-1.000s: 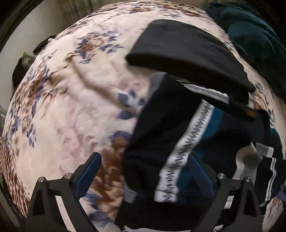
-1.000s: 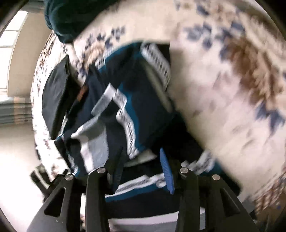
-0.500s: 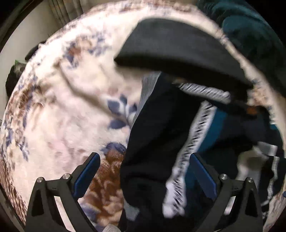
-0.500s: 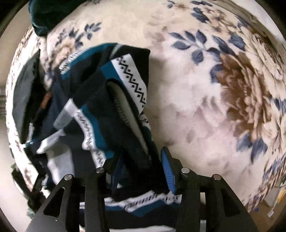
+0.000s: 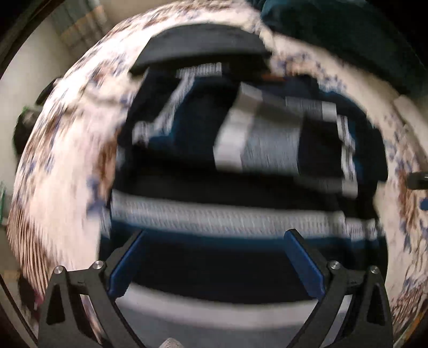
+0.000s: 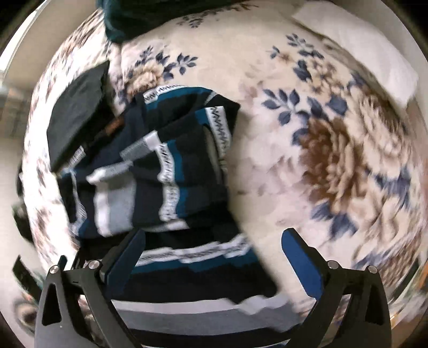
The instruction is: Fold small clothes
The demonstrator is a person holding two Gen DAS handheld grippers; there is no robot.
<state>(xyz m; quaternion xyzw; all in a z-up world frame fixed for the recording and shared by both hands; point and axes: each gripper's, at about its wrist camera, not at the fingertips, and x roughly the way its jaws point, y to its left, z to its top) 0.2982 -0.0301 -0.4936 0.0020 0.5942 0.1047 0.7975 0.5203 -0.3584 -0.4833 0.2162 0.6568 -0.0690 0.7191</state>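
Observation:
A dark navy sweater [image 5: 240, 182] with teal, grey and white patterned bands lies bunched on the floral blanket [image 5: 67, 160]. It also shows in the right wrist view [image 6: 171, 171], with a sleeve laid over its body. My left gripper [image 5: 214, 257] is open and empty, hovering over the sweater's near hem. My right gripper [image 6: 214, 257] is open and empty over the sweater's near right edge. A folded black garment [image 5: 203, 45] lies just beyond the sweater; in the right wrist view [image 6: 77, 107] it is at the far left.
A dark teal blanket [image 5: 347, 37] is heaped at the far right of the bed; it shows in the right wrist view [image 6: 128, 18] at the top. A white pillow [image 6: 361, 48] lies at the far right. Dark objects [image 5: 24, 128] sit on the floor left of the bed.
My right gripper was shut on the sweater's fabric and has opened and let it go. The left wrist view has swung right over the sweater, which now lies more folded. Both views are motion-blurred.

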